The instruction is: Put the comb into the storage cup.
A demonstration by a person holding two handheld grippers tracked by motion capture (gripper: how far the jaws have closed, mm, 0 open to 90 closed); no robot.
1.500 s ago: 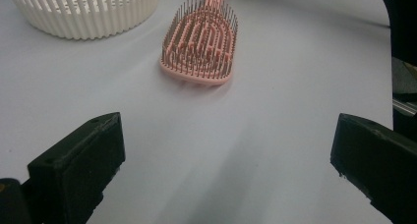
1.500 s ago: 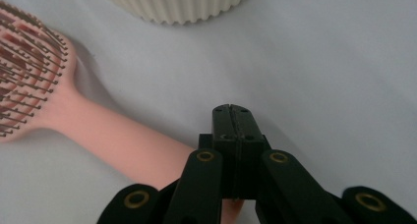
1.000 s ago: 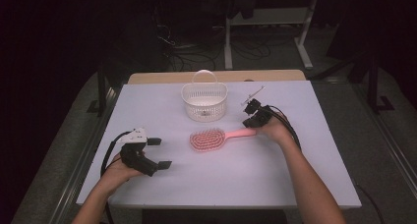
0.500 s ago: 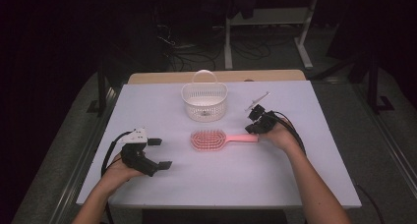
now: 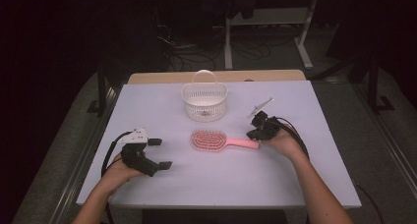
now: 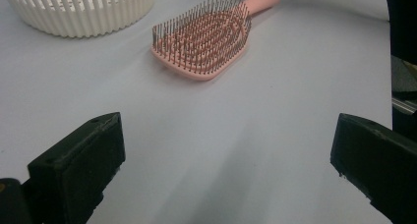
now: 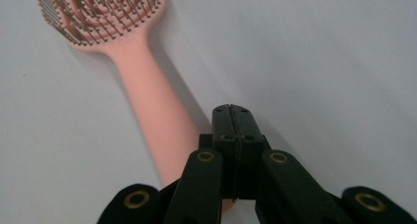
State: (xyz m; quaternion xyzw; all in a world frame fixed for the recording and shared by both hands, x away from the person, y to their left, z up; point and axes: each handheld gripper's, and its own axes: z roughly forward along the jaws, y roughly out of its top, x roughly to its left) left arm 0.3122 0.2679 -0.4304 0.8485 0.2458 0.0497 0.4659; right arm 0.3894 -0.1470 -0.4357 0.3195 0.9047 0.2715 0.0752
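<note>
Pink hairbrush [image 5: 221, 141] seen at centre of high view, lying on white table [image 5: 295, 184], bristles up, handle pointing frame right. White slatted basket [image 5: 204, 100] placed just above it, apart. Right gripper [image 5: 259, 130] held at handle end; contact not resolvable there. Right gripper view: jaws pressed together, nothing between them, handle [image 7: 152, 111] lying just beside and partly under jaws. Left gripper [image 5: 160, 153] seen lower left, well apart from brush. Left gripper view: jaws spread wide, brush head [image 6: 201, 37] and basket wall [image 6: 78, 10] visible at top.
</note>
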